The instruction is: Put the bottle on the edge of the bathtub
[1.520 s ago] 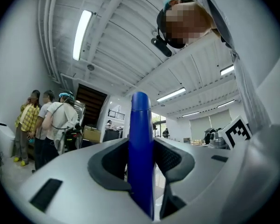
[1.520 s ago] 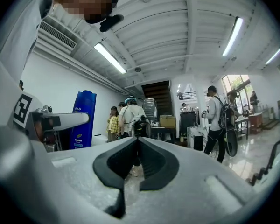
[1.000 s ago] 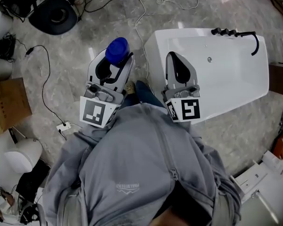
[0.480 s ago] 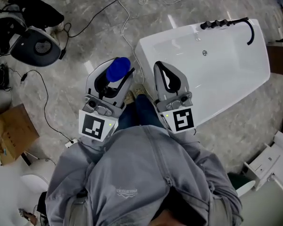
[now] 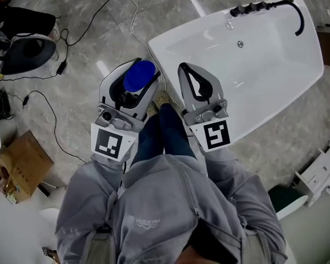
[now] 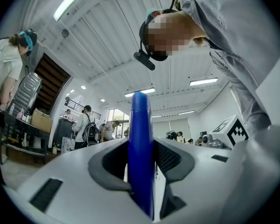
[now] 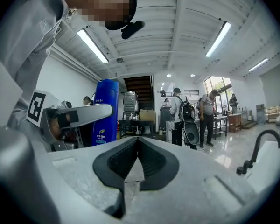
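A blue bottle [image 5: 139,75] stands upright between the jaws of my left gripper [image 5: 135,70], which is shut on it. In the left gripper view the bottle [image 6: 140,143] fills the gap between the pads. The bottle hangs just left of the near left corner of the white bathtub [image 5: 209,22]. My right gripper [image 5: 188,66] is beside it, over the tub's left rim, with its jaws shut and nothing in them [image 7: 137,139]. From the right gripper view, the bottle [image 7: 105,110] shows at the left in the left gripper [image 7: 79,114].
A black faucet [image 5: 264,6] sits at the tub's far end. Cables [image 5: 77,34] run over the marble floor, with a dark round device [image 5: 25,53] and a cardboard box [image 5: 23,165] at the left. White furniture [image 5: 319,175] stands at the lower right. People stand in the background.
Both grippers have moved toward the bathtub. The bottle in the left gripper now sits close to the tub's left corner, where a gap of floor showed before.
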`<state>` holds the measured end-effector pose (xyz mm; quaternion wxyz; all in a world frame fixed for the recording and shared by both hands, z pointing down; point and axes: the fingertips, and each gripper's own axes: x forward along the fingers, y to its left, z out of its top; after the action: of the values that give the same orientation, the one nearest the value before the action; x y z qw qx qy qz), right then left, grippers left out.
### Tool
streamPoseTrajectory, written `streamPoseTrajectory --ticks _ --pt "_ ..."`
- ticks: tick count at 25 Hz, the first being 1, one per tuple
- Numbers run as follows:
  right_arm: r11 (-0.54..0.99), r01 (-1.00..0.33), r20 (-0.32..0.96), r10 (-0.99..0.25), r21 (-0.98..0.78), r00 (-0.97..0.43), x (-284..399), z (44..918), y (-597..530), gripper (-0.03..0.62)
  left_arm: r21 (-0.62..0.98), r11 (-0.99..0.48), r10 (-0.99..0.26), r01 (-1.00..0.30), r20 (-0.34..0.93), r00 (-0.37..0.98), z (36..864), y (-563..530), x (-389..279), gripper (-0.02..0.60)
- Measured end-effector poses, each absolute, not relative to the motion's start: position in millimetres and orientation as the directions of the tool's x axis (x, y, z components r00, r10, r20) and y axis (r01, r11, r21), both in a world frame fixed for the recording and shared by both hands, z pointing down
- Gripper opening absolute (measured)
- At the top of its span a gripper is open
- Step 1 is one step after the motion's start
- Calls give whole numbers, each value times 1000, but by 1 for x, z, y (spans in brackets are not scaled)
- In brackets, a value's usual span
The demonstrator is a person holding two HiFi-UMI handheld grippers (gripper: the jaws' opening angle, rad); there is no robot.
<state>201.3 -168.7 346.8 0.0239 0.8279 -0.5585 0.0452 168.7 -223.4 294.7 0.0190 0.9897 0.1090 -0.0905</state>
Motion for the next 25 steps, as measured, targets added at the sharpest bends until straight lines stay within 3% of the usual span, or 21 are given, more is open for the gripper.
streamPoseTrajectory --ticks 25 --pt "-424 -905 134 -895 34 425 292 474 -141 3 -17 -946 321 324 -181 929 437 -191 282 155"
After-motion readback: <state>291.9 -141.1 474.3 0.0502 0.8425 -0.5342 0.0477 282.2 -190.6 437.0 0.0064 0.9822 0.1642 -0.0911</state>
